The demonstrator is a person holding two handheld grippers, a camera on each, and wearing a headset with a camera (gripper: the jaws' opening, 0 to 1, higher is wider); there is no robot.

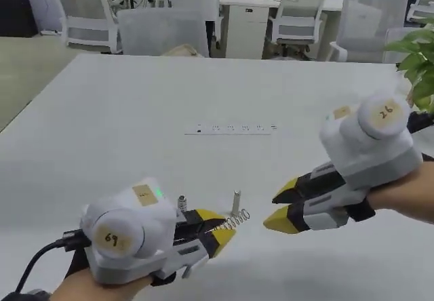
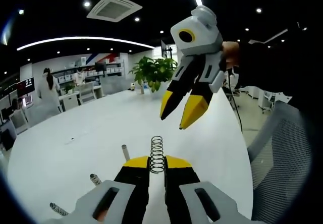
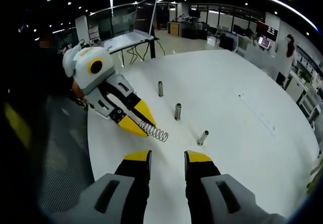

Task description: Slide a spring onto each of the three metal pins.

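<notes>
Coil spring [image 3: 154,129] held by one end; one upright pin [image 3: 202,137] bare, two sprung.

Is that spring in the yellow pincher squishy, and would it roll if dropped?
Probably squishy: the spring is thin open coils, so it likely bends easily. It juts from the left gripper without drooping, so seems light. On the smooth table it might roll.

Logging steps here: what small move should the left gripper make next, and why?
Probably tilt the left gripper, shut on the coiled steel spring, so the coil lines up over the bare metal pin beside it; the middle pin and the end pin already wear springs.
</notes>
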